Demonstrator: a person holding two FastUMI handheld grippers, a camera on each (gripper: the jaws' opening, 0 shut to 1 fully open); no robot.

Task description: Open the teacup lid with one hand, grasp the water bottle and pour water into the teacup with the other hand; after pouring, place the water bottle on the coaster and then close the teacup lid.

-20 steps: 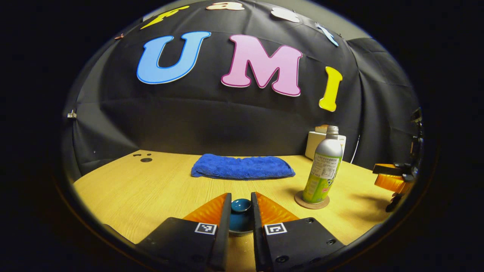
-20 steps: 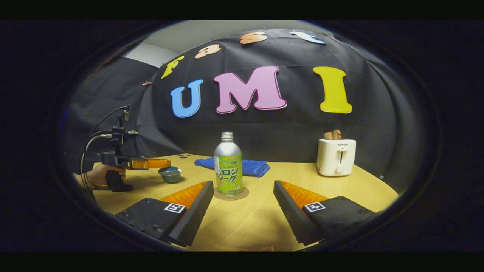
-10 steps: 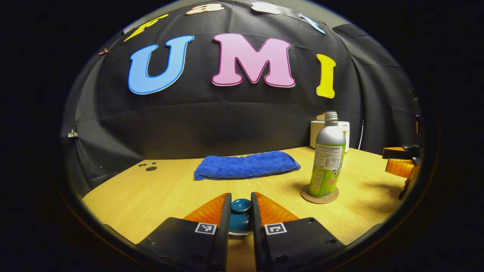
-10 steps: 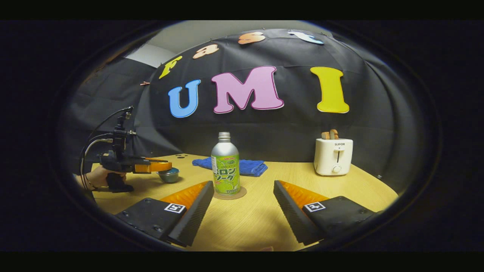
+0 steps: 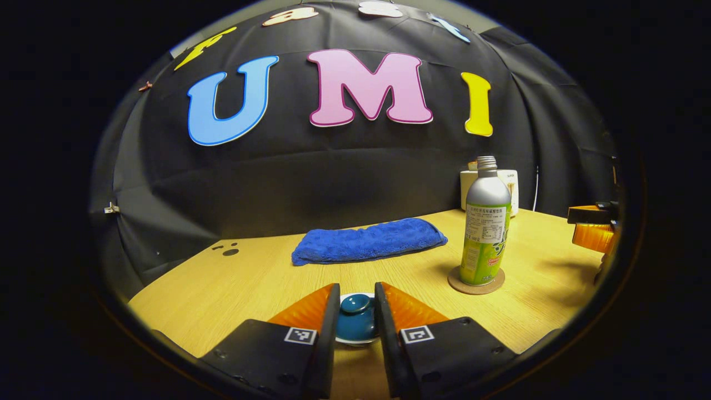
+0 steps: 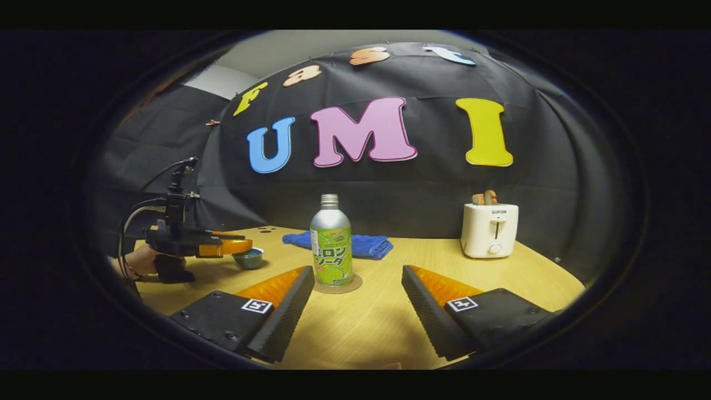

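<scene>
The desk (image 6: 366, 328) was wide and mostly bare, so there was much room to work. At its far right stood a white toaster (image 6: 491, 229), and a blue towel (image 5: 369, 241) lay folded near the back wall; both were well apart from the task's things and did not seem to stand in the way. The bottle (image 6: 331, 244) stood upright on its round coaster (image 6: 355, 287) near the middle, without a cap. It looked like thin metal, stiff but smooth and probably slippery, so the middle of its body seemed the best place to take hold. The right gripper (image 6: 353, 305) waited in front of it with its fingers wide apart and holding nothing. The teacup (image 6: 248, 258) stood at the left side of the desk. The left gripper (image 5: 355, 319) had its fingers on both sides of the lid's knob (image 5: 355, 303), closed on the lid (image 5: 356, 328). The lid looked like glazed ceramic, small, hard and fragile, so I judged the knob the right grip.
</scene>
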